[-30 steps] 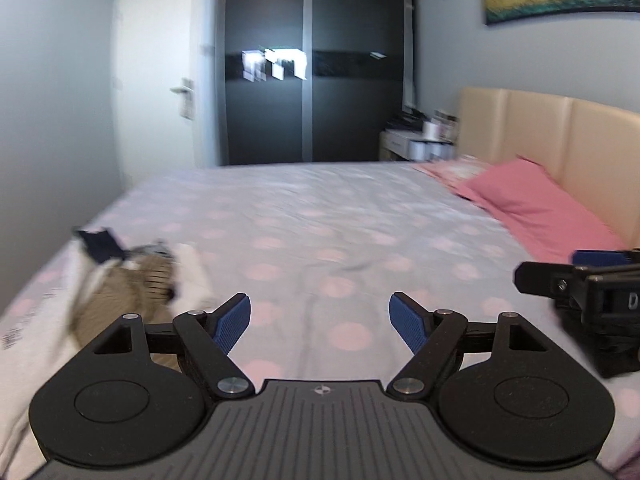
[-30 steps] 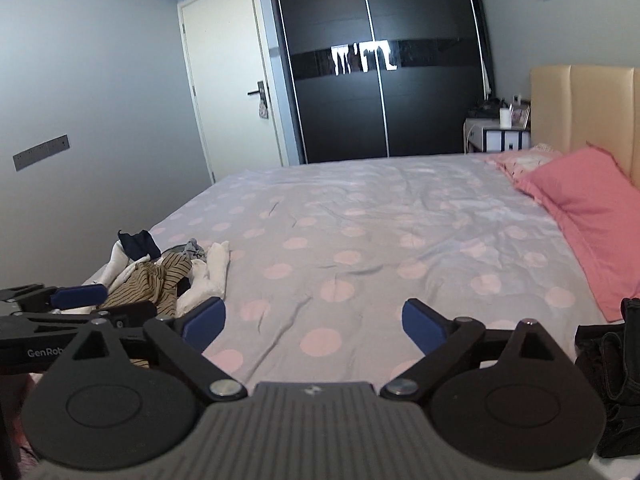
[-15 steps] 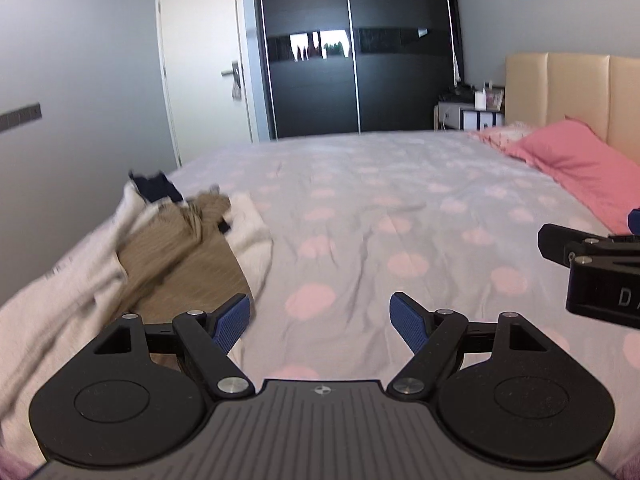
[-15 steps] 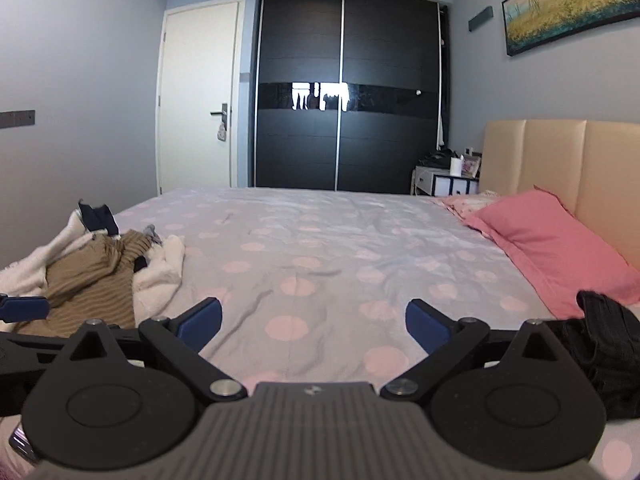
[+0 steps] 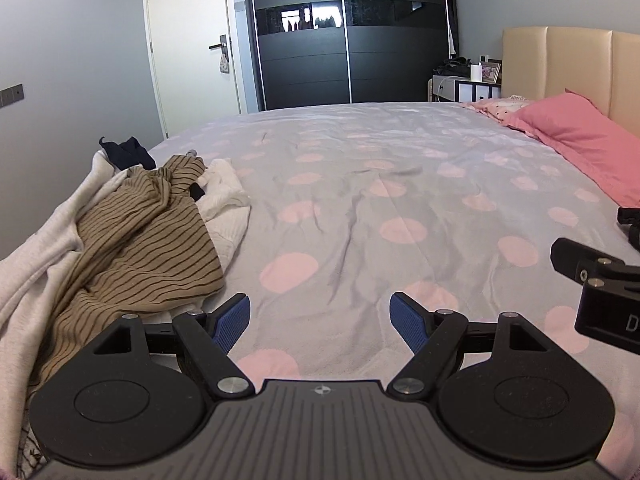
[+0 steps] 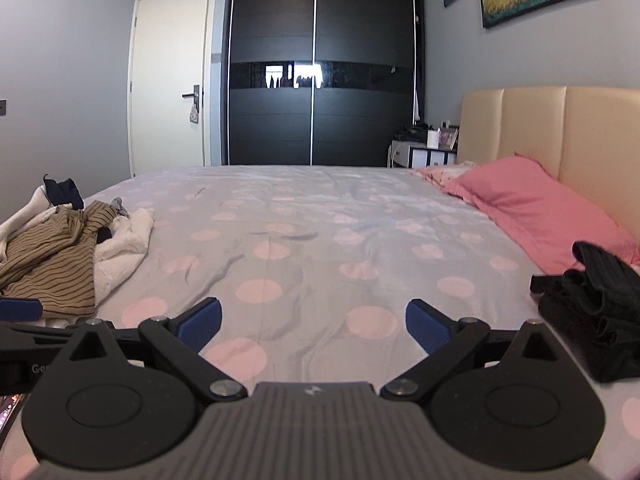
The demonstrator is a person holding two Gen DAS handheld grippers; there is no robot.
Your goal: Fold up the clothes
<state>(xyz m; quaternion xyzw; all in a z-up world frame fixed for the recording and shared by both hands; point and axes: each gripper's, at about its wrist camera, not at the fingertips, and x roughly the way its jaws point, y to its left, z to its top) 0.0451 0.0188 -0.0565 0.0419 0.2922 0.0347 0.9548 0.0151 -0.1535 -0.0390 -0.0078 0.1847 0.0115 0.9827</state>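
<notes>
A heap of clothes lies at the bed's left side: a brown striped garment (image 5: 132, 240) over white garments (image 5: 228, 200), with a dark navy item (image 5: 128, 152) behind. The heap also shows in the right wrist view (image 6: 52, 256). A black garment (image 6: 596, 312) lies at the bed's right side near the pillow. My left gripper (image 5: 320, 320) is open and empty, just right of the striped garment. My right gripper (image 6: 314, 320) is open and empty over bare bedsheet, left of the black garment. Part of the right gripper shows at the right edge of the left wrist view (image 5: 600, 280).
The bed has a grey sheet with pink dots (image 5: 400, 200). A pink pillow (image 6: 532, 208) lies against the beige headboard (image 6: 560, 128). A dark wardrobe (image 6: 320, 72), a white door (image 6: 168, 80) and a bedside table (image 6: 424, 152) stand beyond the bed.
Both grippers have swung and shifted: the left wrist view now faces more toward the clothes heap, which looks closer. The black garment sits nearer the right gripper. Both stay open.
</notes>
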